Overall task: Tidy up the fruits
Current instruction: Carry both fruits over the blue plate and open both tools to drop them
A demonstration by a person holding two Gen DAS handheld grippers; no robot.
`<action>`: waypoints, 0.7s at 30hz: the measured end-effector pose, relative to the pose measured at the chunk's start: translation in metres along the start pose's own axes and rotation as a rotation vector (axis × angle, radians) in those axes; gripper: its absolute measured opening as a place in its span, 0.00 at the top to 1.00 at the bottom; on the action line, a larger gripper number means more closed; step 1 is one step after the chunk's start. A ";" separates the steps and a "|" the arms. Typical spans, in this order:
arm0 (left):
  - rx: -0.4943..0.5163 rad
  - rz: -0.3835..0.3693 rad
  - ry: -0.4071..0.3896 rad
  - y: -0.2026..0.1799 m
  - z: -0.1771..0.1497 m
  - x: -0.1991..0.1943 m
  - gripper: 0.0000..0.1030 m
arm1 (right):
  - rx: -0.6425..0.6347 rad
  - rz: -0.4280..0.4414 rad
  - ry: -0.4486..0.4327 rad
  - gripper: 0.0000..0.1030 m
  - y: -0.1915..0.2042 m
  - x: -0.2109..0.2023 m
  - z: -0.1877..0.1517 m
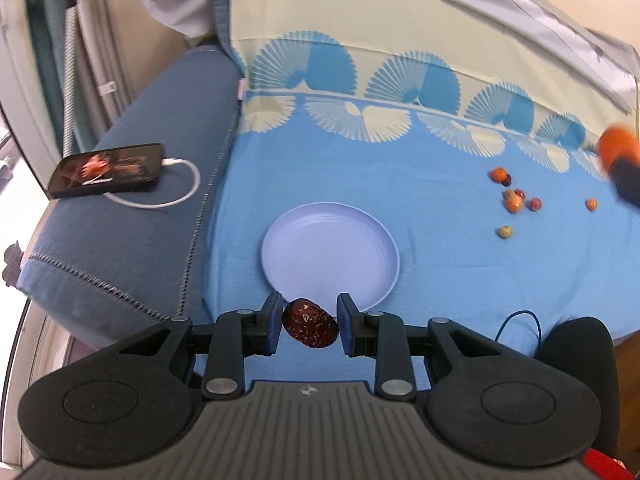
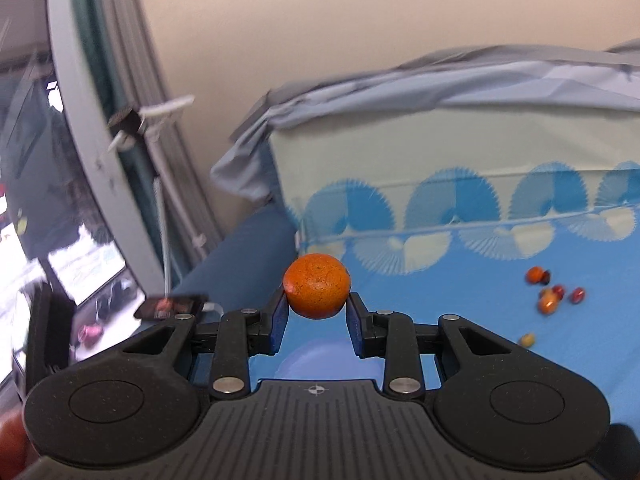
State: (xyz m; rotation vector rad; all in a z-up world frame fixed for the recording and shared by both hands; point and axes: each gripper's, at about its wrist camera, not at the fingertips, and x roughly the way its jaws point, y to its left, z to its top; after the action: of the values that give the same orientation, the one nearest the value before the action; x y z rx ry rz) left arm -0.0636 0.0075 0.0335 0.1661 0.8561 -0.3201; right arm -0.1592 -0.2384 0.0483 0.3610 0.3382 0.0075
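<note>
Both of your jaws are closed on fruit: your left gripper (image 1: 309,326) pinches a dark, wrinkled date (image 1: 309,327) between its blue pads, and your right gripper (image 2: 317,312) clamps an orange (image 2: 317,285) at its fingertips, lifted above the cloth. You hold the date just at the near rim of the pale blue plate (image 1: 330,254), which lies flat on the blue bedspread (image 1: 460,280); its long axis runs across the jaws, tilted down toward the right finger. The orange is round, with its small stem dimple facing the camera. To the right of the plate, well apart from it, a loose cluster of small fruits (image 1: 516,198) sits on open cloth. On the left, the bedspread ends at a dark blue cushion (image 1: 132,216) carrying a phone (image 1: 107,170) with its white cable (image 1: 176,184).
</note>
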 end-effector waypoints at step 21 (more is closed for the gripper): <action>-0.047 0.039 -0.053 0.029 0.037 0.021 0.69 | -0.157 0.024 0.028 0.67 0.024 0.057 0.017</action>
State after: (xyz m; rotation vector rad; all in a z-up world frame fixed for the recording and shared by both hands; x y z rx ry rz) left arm -0.0145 0.0204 0.0420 0.1297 0.8061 -0.2662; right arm -0.0989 -0.2183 0.0531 0.2090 0.3585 0.0620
